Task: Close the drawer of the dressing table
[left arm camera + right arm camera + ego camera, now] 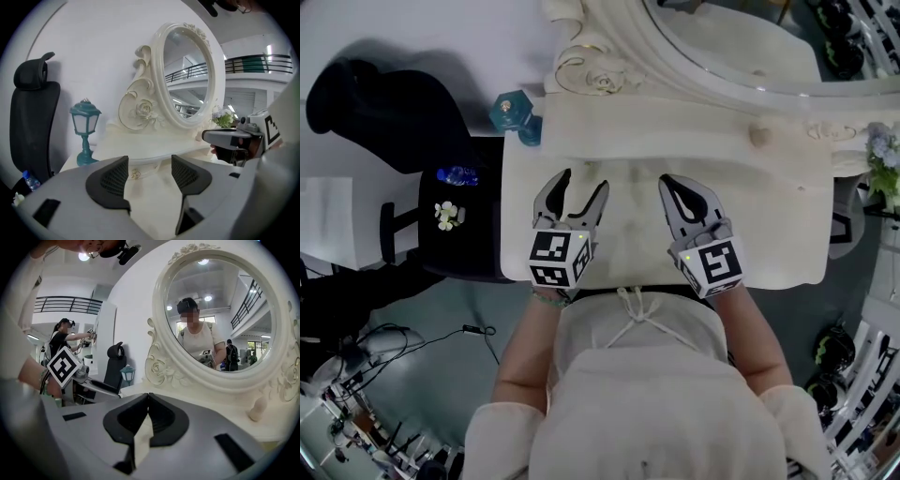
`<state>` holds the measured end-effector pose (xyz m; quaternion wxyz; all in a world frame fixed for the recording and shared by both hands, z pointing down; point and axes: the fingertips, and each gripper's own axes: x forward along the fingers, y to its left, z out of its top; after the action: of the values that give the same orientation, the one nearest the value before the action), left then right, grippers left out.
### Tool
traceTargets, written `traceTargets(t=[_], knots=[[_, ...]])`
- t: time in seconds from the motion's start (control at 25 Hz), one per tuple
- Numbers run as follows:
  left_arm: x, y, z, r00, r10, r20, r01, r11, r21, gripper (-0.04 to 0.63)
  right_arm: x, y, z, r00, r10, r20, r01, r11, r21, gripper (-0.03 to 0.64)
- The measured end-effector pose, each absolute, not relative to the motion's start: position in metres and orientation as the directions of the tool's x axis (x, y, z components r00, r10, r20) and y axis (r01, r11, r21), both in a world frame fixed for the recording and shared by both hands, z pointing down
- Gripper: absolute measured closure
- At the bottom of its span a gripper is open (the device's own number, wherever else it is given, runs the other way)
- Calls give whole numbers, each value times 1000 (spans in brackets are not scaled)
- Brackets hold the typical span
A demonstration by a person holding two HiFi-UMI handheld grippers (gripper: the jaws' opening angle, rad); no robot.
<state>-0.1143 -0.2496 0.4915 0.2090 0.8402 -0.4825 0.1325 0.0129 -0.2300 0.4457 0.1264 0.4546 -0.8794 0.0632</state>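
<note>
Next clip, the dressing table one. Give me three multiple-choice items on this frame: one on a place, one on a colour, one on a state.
1. The teal lamp stands: A on the dressing table's back left corner; B on the chair; C right of the mirror.
2. The chair beside the table is: A white; B black; C red.
3. The left gripper's jaws are: A pressed together; B closed on a knob; C apart with nothing between.

Answers: 1 A, the head view shows it left of the mirror; 2 B, it is plainly black in the left gripper view; 3 C, its own view shows a clear gap.
</note>
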Motion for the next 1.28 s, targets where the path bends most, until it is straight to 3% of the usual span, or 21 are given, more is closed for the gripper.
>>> traceTargets(t=[0.2,0.48,0.64,1.28], knots=[[-116,-239,446,508,-783,358,-860,-483,164,322,14,-221,418,-567,-791,228,-810,586,20,611],[-114,-229,377,522,-814,254,-847,-529,46,440,21,-217,378,-569,-807,161,-814,580,35,611],[-109,-222,349,561,-806,191,-823,-567,23,555,22,-211,362,-578,-806,126,-810,586,30,611],[-107,-203,305,633,-768,96,-771,-637,-4,563,28,-195,321,-576,-816,44,-812,577,83,614]])
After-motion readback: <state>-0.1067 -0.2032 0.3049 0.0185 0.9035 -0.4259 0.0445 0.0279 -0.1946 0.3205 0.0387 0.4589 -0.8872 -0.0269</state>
